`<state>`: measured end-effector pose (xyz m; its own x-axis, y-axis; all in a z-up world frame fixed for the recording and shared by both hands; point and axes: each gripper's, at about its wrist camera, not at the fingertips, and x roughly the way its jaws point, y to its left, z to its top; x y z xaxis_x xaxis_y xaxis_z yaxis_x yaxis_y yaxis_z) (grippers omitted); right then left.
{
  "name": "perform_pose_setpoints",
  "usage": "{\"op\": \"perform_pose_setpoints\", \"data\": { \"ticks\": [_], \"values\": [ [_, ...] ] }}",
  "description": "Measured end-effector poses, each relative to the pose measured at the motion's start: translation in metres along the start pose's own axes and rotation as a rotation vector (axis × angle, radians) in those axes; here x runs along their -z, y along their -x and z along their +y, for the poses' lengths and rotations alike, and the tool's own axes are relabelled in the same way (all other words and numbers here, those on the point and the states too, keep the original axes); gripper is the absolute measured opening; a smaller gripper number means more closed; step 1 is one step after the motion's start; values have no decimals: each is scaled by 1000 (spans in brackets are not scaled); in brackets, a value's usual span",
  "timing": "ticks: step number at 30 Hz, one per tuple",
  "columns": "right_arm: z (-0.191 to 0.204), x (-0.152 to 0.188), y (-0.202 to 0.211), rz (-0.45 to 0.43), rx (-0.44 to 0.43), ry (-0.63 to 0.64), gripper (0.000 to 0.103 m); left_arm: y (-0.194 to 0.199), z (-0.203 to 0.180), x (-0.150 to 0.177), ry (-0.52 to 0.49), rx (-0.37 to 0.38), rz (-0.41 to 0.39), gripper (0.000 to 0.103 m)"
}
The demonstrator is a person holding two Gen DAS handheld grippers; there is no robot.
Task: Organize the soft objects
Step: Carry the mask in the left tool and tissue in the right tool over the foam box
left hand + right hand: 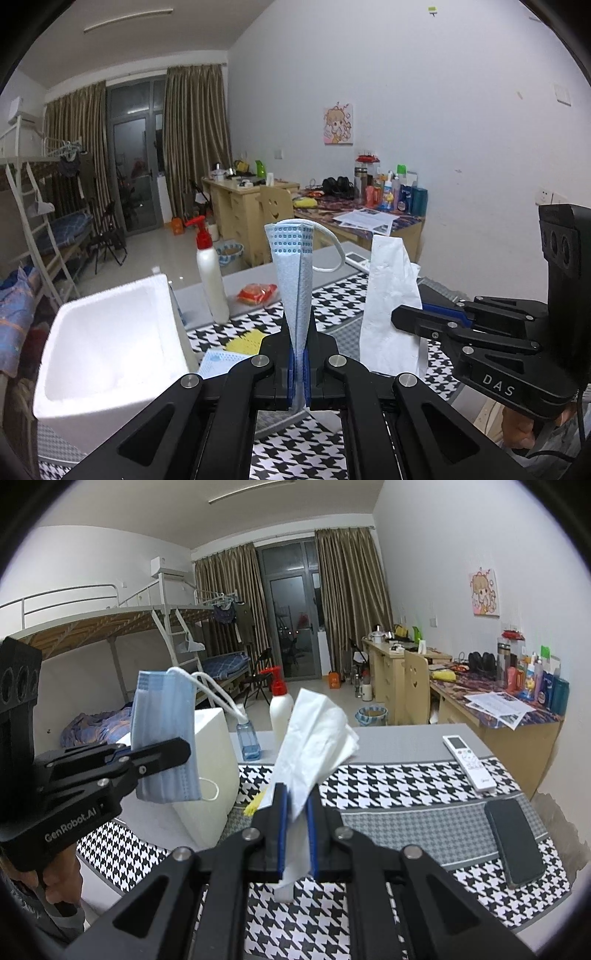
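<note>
The left tongs (pixel 299 354) pinch a blue mask (pixel 293 273); the right tongs (pixel 295 812) pinch a tissue (pixel 314 738), lifted, probably for the white box (pixel 107 332) at lower left.

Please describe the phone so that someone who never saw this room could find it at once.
Start from the table with the black and white houndstooth cloth. On its right side, on the grey band of the cloth, lies the phone, flat and face up. The white remote control lies further back; the phone is the dark, plain slab without buttons.

Foam box (pixel 107 343) beside pump bottle (pixel 211 273)
</note>
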<state>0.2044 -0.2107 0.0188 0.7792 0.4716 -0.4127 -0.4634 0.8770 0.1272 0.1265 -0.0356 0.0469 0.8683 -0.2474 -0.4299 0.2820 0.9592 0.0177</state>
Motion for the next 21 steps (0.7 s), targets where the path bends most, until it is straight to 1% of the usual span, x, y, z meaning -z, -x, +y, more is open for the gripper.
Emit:
{"op": "perform_pose_setpoints", "data": {
  "ticks": [5, 14, 21],
  "values": [
    [0, -8, -2, -6, 6, 7, 13, 1, 6, -9, 7, -19, -22, 3],
    [6, -19, -5, -31, -11, 24, 13, 4, 13, -18, 2, -41, -55, 3],
    [13, -29, -11, -45, -37, 41, 13, 9, 26, -24, 17, -83, -87, 4]
  ]
}}
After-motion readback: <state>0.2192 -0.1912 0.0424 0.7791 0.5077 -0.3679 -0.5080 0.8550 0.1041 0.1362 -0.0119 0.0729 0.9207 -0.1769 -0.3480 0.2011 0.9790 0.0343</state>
